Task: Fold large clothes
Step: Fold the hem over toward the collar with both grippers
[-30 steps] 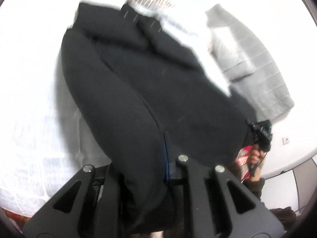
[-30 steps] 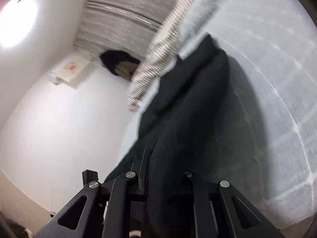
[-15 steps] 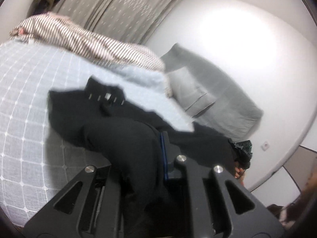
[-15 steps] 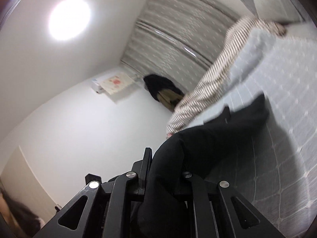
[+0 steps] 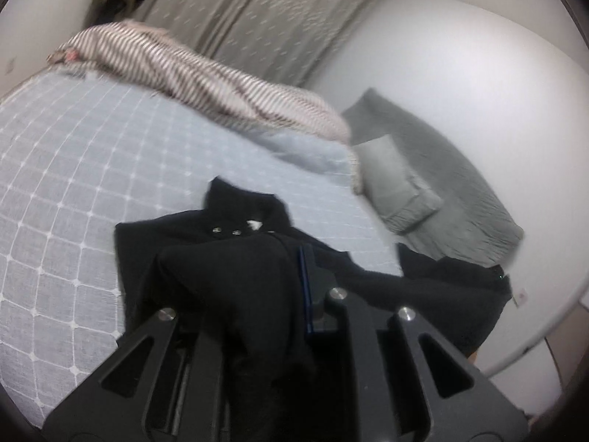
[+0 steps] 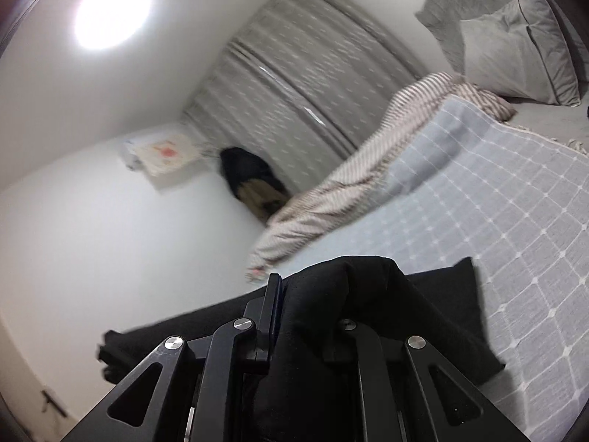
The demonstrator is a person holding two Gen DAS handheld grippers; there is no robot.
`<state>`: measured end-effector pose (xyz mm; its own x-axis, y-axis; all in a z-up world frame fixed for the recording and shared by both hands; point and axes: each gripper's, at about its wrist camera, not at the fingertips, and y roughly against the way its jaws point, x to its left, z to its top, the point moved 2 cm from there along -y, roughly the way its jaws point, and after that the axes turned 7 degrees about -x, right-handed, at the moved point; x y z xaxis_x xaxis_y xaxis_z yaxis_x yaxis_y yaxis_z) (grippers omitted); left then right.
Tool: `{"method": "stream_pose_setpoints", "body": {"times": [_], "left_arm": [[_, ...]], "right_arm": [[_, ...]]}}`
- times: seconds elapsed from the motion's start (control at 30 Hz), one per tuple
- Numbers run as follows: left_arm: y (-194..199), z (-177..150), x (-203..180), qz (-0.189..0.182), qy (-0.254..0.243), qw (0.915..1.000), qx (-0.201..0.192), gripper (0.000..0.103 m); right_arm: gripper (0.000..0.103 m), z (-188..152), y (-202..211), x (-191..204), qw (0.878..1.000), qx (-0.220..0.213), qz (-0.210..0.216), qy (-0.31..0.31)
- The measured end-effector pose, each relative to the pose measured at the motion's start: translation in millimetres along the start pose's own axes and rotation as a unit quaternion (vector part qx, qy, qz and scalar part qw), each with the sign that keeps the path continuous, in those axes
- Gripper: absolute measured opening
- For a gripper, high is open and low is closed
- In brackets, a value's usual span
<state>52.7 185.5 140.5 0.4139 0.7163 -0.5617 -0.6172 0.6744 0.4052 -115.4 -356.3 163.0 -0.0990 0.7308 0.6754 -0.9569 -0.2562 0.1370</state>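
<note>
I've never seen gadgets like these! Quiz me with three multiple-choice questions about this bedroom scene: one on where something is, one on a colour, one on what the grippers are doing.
1. Where does the striped blanket lie?
A. on the floor
B. along the far edge of the bed
C. on the grey pillow

2. What colour is the garment?
A. black
B. red
C. white

3. How are the left gripper and right gripper set?
A. both open
B. one open
C. both shut on the garment

Answers: B, it runs beside the curtain; A, the cloth is dark throughout; C, fabric bunches between each pair of fingers.
</note>
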Motion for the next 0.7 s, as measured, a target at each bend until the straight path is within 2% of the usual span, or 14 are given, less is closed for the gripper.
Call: {"method": "stream_pose_setpoints", "body": {"times": [0.1,0.17,0.23,0.37,0.4,0.47,0.6,0.7], "left_arm": [[-47.2,7.8,38.7,0.047,0.029,0.9985,0.01,0.015],[-77.6,6.8,63.0,0.06,0.048,0.9969,0.018,0.016],[-95.5,0.2,78.8,0.074,0.066,0.9947,0.028,0.017],[-134.9,-20.4,106.6,0.117,0.079,0.9887,0.05,0.019],[-142.1,-27.5,112.5,0.13,0.079,0.9872,0.05,0.023],[-153.6,-39.7,122.1,0.145,0.084,0.9839,0.061,0.03],[-158.7,-50.3,124.1,0.147,0.075,0.984,0.068,0.046],[-151.2,-51.2,112.2,0.143,0.058,0.986,0.063,0.065]], "right_arm": [[0.014,-0.8,-48.9,-26.3,0.999,0.015,-0.042,-0.016],[0.014,-0.7,-87.6,-49.7,0.997,0.026,-0.065,-0.039],[0.015,-7.0,-127.1,-74.7,0.992,0.057,-0.102,-0.056],[0.019,-37.2,-165.0,-110.0,0.981,0.1,-0.154,-0.056],[0.02,-44.5,-172.1,-118.0,0.979,0.107,-0.166,-0.056],[0.027,-60.4,-180.6,-135.6,0.972,0.122,-0.189,-0.06],[0.059,-77.4,-196.1,-162.4,0.955,0.173,-0.231,-0.066],[0.07,-71.4,-190.4,-166.3,0.956,0.167,-0.229,-0.081]]}}
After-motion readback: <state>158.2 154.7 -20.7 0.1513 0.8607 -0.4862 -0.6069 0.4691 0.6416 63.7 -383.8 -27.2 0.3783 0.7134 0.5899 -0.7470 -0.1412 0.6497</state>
